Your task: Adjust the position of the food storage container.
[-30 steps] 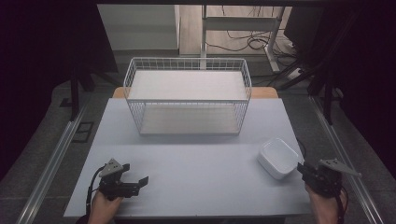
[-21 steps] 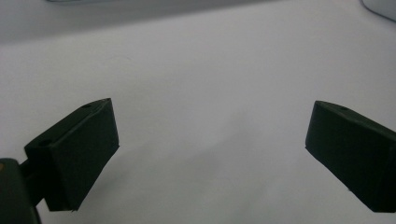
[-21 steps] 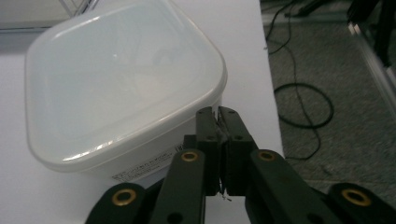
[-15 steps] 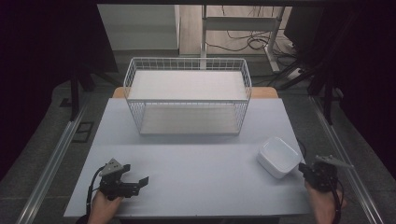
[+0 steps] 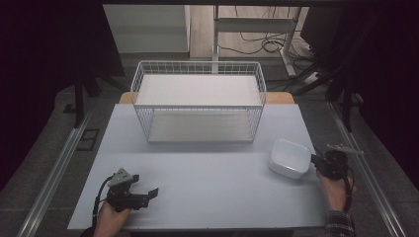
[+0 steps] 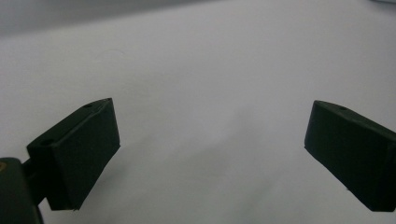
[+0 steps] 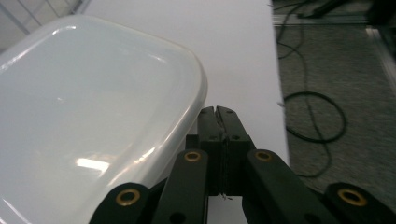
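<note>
A white, rounded, shallow dish (image 5: 289,158) lies on the right side of the white table (image 5: 207,187). My right gripper (image 5: 316,162) points left at the dish's right edge. In the right gripper view the dish (image 7: 93,116) lies close at the left, and the right gripper (image 7: 217,112) is shut, its jaws pressed flat together beside the rim with nothing between them. My left gripper (image 5: 148,193) rests low over the table's front left. In the left gripper view it (image 6: 210,144) stands open over bare tabletop.
A white wire basket (image 5: 197,62) with a pale board in it stands at the back middle of the table. Metal rails run along both sides of the table. Cables (image 7: 317,116) lie on the floor past the right edge.
My right gripper has moved forward and left, up to the dish's right edge. The dish sits slightly farther up and left than before. The left gripper has stayed put.
</note>
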A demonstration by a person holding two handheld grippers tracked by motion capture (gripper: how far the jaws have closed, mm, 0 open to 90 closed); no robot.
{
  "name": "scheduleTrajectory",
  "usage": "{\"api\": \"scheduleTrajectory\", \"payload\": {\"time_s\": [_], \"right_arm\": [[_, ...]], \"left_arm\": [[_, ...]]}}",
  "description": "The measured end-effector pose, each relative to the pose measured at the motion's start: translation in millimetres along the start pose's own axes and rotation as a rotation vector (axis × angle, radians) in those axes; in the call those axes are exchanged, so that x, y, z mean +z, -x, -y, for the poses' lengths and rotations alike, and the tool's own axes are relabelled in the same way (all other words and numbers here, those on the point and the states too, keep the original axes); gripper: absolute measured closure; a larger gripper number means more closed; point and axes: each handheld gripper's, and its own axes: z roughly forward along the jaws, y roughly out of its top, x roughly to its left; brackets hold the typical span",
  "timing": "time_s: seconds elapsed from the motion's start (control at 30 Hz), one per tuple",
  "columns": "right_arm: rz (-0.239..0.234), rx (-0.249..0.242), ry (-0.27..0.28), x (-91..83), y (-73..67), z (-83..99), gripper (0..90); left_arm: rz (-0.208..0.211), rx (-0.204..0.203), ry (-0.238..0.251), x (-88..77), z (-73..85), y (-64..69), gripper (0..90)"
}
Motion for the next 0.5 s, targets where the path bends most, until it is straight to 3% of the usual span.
{"api": "scheduleTrajectory", "payload": {"time_s": [0.07, 0.13, 0.17, 0.33, 0.37, 0.5], "right_arm": [[-0.049, -0.016, -0.008, 10.2, -3.5, -5.0, 88.8], [-0.060, -0.021, -0.008, 12.2, -5.5, -5.8, 88.8], [-0.095, -0.041, -0.009, 16.0, -13.3, -8.1, 88.9], [-0.144, -0.075, -0.013, 18.6, -29.4, -10.6, 88.8], [-0.171, -0.100, -0.019, 20.5, -39.6, -10.8, 88.8], [-0.202, -0.134, -0.034, 25.3, -56.8, -11.6, 88.7]], "left_arm": [[-0.001, 0.001, -0.002, 0.2, 0.1, -0.1, 3.0], [-0.001, 0.001, -0.002, 0.2, 0.1, -0.1, 3.0], [0.000, 0.001, -0.003, 0.3, 0.1, 0.0, 3.0], [0.000, 0.003, -0.006, 0.8, 0.0, 0.9, 3.3], [0.003, 0.006, -0.011, 1.3, -0.1, 1.1, 3.4], [0.006, 0.009, -0.019, 1.4, -0.5, 2.4, 4.0]]}}
